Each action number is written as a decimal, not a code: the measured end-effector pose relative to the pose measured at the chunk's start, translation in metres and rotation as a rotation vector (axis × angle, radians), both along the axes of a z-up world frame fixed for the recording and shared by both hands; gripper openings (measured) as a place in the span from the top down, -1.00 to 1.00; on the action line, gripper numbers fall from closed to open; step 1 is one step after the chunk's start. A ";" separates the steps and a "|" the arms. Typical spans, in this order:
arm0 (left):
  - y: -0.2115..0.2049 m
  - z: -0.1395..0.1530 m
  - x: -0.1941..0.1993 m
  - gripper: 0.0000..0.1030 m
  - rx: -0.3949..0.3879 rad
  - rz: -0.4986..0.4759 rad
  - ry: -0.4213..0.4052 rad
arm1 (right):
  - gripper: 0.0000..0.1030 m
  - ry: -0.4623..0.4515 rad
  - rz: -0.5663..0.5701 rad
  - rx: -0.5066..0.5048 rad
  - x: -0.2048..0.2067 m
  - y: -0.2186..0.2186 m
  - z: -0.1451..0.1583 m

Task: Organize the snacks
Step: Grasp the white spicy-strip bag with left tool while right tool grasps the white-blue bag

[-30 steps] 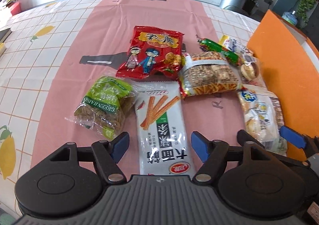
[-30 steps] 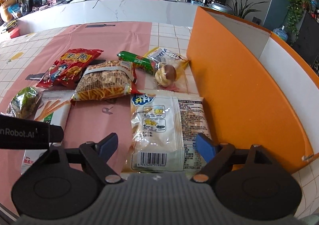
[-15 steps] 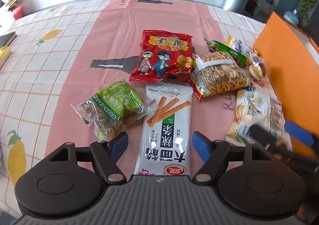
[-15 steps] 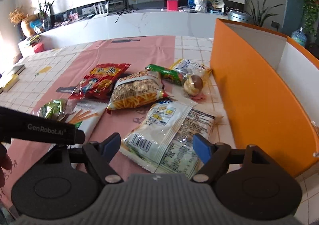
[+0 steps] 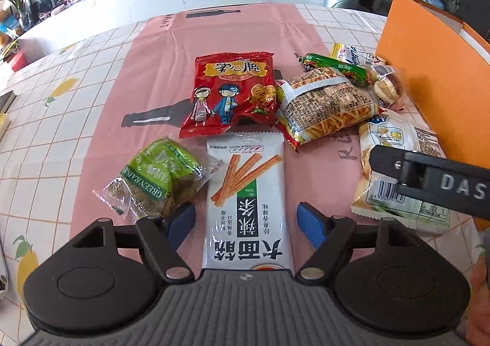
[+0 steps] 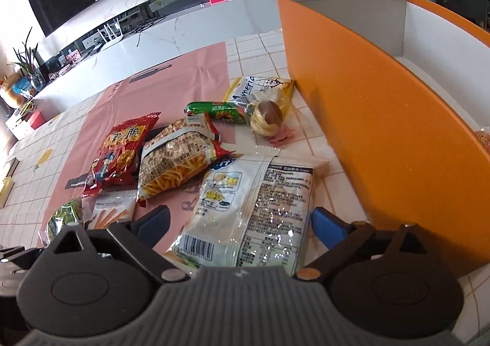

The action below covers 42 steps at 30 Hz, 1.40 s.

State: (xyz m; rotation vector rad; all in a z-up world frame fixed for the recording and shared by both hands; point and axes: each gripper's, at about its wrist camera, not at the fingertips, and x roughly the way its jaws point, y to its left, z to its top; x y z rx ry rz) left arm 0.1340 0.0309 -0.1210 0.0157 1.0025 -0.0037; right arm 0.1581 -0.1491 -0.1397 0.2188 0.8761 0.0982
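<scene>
The white crinkly plastic snack bag with a barcode (image 6: 254, 208) lies flat on the worktop just beside the orange box wall (image 6: 382, 131), between the wide-open, empty right hand-held gripper (image 6: 240, 223). Light, slippery, crushable: pinch its sealed end.

The left hand-held gripper (image 5: 246, 225), also open, straddles a white spicy-stick packet (image 5: 246, 192).

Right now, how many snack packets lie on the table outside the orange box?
8: raisins, white sticks pack, red bag, fries bag, green sausage, cake, Ameria pack, white bag. More may hide underneath.
</scene>
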 end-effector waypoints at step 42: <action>-0.008 0.080 -0.049 -0.07 -0.105 -0.006 -0.128 | 0.21 -0.066 0.164 -0.006 -0.074 -0.024 0.063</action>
